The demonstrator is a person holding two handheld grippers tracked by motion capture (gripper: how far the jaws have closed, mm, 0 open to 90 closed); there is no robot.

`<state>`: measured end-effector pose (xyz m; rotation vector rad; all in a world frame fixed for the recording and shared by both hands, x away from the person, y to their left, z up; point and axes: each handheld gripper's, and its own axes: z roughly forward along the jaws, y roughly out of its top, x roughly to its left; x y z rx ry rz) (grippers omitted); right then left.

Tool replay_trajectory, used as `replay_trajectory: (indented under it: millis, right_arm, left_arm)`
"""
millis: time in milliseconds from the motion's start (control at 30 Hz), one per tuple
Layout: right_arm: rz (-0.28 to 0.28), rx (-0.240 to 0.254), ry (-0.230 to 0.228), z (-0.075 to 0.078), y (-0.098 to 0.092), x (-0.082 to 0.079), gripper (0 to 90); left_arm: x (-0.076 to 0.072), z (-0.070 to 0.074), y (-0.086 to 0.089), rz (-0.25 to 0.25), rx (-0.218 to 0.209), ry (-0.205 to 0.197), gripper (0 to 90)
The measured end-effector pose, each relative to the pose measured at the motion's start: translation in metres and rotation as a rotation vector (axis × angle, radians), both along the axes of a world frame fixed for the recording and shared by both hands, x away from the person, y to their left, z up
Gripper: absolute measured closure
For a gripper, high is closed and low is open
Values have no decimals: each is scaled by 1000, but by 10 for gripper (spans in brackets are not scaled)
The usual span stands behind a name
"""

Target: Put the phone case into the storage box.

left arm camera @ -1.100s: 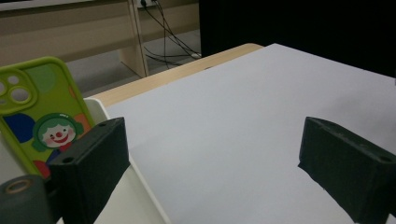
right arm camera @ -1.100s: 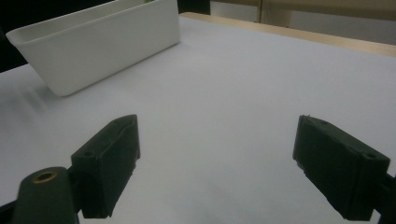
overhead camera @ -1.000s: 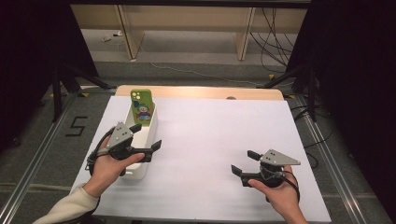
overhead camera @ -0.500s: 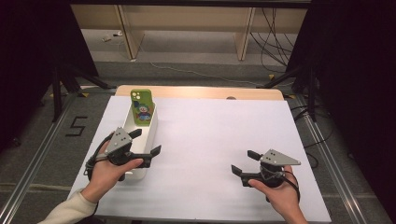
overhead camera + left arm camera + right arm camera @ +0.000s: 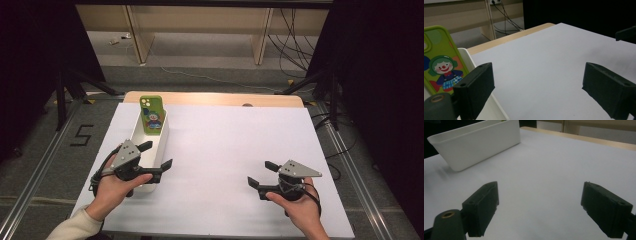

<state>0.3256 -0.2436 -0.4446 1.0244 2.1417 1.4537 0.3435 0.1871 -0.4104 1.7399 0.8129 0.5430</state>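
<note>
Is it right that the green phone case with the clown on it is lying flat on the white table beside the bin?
Not quite. The green phone case stands upright inside the white bin, leaning at its far end, not flat on the table. The high view shows it.

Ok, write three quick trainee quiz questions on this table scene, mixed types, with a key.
1. True or false: the green cartoon-clown phone case stands propped in the far end of the long white plastic bin.
2. Which tool hovers over that bin: A) left tool B) right tool?
3. Fill in: both tools' jaws are ____, with nothing between them.

Key: 1 true; 2 A; 3 open.
</note>
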Motion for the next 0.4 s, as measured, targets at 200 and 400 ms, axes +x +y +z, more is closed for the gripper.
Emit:
replay_trajectory:
  millis: [200,400]
  right_arm:
    - [-1,0,0,0,-1,0,158]
    - [-2,3,-2,0,-1,1,158]
  left_arm:
    - [0,-1,0,-2,-8,3,102]
    - [2,-1,2,5,-16,7,102]
